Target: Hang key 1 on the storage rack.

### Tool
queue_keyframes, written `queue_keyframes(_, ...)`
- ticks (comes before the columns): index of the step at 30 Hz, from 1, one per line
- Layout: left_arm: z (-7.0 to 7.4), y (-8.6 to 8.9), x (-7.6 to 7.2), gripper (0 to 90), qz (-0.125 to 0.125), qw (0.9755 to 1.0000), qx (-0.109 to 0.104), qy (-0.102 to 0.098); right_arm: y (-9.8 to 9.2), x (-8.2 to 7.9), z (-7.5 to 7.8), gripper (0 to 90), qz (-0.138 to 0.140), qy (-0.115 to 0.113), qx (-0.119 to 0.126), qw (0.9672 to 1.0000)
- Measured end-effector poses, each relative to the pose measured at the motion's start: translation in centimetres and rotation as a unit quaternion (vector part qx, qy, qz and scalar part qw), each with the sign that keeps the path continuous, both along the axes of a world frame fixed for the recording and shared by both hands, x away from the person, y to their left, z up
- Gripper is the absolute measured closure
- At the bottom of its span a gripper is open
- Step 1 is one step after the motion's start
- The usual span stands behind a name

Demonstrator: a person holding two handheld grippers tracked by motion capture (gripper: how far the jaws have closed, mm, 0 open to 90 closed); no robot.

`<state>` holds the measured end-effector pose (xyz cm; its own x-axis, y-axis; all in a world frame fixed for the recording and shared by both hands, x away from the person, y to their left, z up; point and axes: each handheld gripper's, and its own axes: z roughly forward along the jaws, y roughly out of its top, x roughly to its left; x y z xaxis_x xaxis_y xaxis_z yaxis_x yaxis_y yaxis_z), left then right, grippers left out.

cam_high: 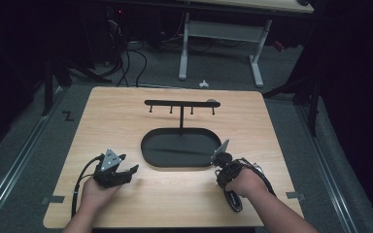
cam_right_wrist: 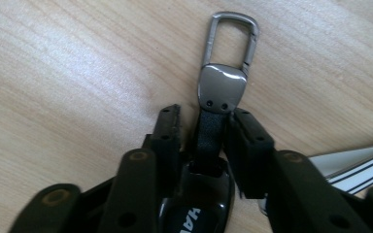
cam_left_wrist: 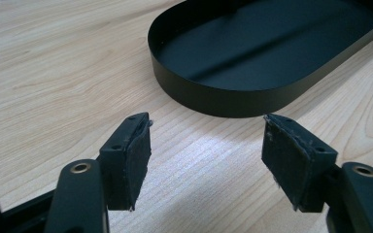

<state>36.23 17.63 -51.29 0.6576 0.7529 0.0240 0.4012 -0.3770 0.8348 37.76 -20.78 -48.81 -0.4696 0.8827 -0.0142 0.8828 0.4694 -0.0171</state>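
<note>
The right gripper [cam_right_wrist: 201, 128] has its jaws closed around the black strap of a key fob [cam_right_wrist: 212, 131], which lies flat on the desk [cam_high: 175, 189] just beside the oval tray [cam_high: 148, 145]. The left gripper [cam_left_wrist: 206, 150] hovers released, jaws wide, holding nothing.

Wood-grain table [cam_left_wrist: 53, 63] smooth; tray [cam_left_wrist: 223, 99] matt black metal; carabiner [cam_right_wrist: 230, 41] brushed metal; strap [cam_right_wrist: 208, 133] leather-like.

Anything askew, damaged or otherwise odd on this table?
Nothing stands out. The hook rack stands upright in its oval tray, and the key fob lies flat between the right gripper jaws.
</note>
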Motion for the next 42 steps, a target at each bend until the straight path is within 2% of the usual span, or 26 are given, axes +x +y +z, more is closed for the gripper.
queue_keyframes(3,0.0,0.0,0.0,35.4,0.001,1.0000,-0.002,-0.003,0.4,-0.1,0.0,78.4,0.005,0.006,-0.003,1.0000)
queue_keyframes(10,0.1,0.0,-0.1,35.5,0.000,1.0000,-0.001,-0.003,0.6,-0.1,0.0,79.3,0.030,0.007,-0.006,0.9995)
queue_keyframes(13,0.0,-0.1,-0.1,35.5,-0.001,1.0000,-0.001,-0.002,0.5,-0.1,0.0,79.3,0.027,0.010,-0.003,0.9996)
queue_keyframes(21,0.0,-0.2,0.0,35.5,-0.005,1.0000,0.003,-0.003,0.5,-0.1,0.0,79.5,0.043,0.011,-0.004,0.9990)
queue_keyframes(27,-0.1,-0.3,0.0,35.7,-0.004,1.0000,0.003,-0.001,0.5,-0.4,0.0,80.2,0.053,-0.005,0.000,0.9986)
queue_keyframes(31,-0.1,-0.2,0.0,35.7,-0.005,1.0000,0.004,-0.001,0.2,-0.7,0.0,80.4,0.045,-0.014,0.008,0.9988)
queue_keyframes(33,-0.1,-0.2,-0.1,35.7,-0.003,1.0000,0.001,-0.001,0.2,-0.7,0.0,80.3,0.043,-0.012,0.010,0.9989)
queue_keyframes(34,-0.1,-0.2,-0.1,35.8,-0.003,1.0000,0.000,-0.002,0.2,-0.8,0.1,80.3,0.032,-0.007,0.014,0.9994)
queue_keyframes(37,-0.1,-0.2,0.0,35.8,-0.003,1.0000,0.001,-0.001,0.2,-1.0,0.6,80.2,0.047,-0.014,0.018,0.9987)
queue_keyframes(39,-0.1,-0.1,0.0,35.7,-0.004,1.0000,0.000,0.000,0.3,-1.1,1.2,80.2,0.039,-0.018,0.020,0.9989)
queue_keyframes(42,-0.1,-0.1,0.0,35.6,-0.004,1.0000,0.000,0.000,0.3,-1.3,2.0,80.2,0.047,-0.025,0.025,0.9983)
